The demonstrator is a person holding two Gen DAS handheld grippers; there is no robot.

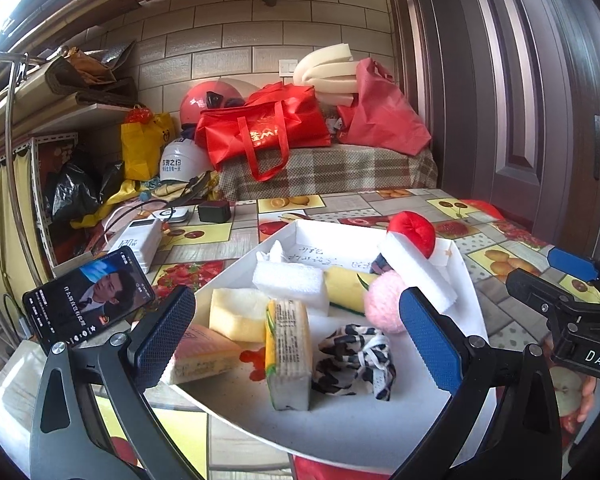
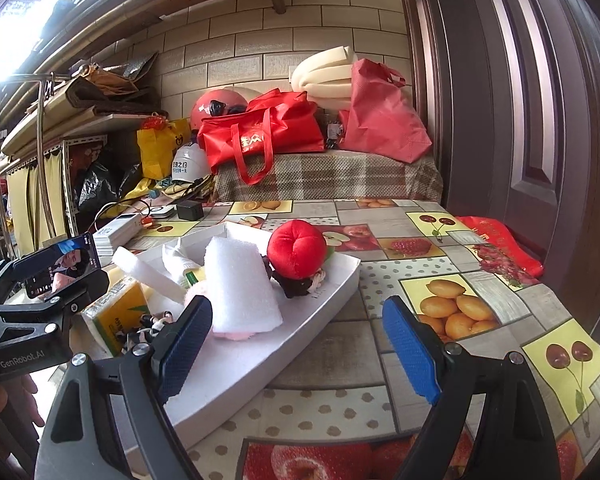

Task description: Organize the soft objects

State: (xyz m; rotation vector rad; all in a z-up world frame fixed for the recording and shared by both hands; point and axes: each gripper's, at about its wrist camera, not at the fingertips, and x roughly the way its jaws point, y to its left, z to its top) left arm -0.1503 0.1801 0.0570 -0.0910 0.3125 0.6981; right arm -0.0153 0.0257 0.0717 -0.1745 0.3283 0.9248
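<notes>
1. All the soft items sat in the white tray (image 1: 474, 292) on the counter (image 2: 380, 344), which wore a fruit-print cloth; the tray held them at centre in the left wrist view and at about 9 o'clock in the right wrist view.
2. White foam block (image 2: 242, 286): looked very light and squashy, lying across the pink pom-pom (image 1: 384, 300). Best pinched across its short faces; a hard squeeze would likely collapse it.
3. Red plush ball (image 2: 297, 249): round, stuffed, probably rolls. Take it across the middle, at 12 o'clock in the tray.
4. Yellow tissue pack (image 1: 288, 354): stood on edge, film wrap probably slick. Grip the broad flat sides.
5. Leopard-print scrunchie (image 1: 354, 360): limp fabric, no fixed shape; pinch a bunched fold.
6. Yellow sponge (image 1: 236, 312) and white sponge (image 1: 290, 282): light, springy, easy flat faces.
7. Left tool (image 1: 296, 344): jaws wide, nothing held, pointed slightly downward over the near tray edge, tissue pack and scrunchie between its fingers in view.
8. Right tool (image 2: 298, 348): jaws wide, empty, angled slightly down; left finger over the tray wall by the foam block, right finger over bare counter at 3 o'clock.
</notes>
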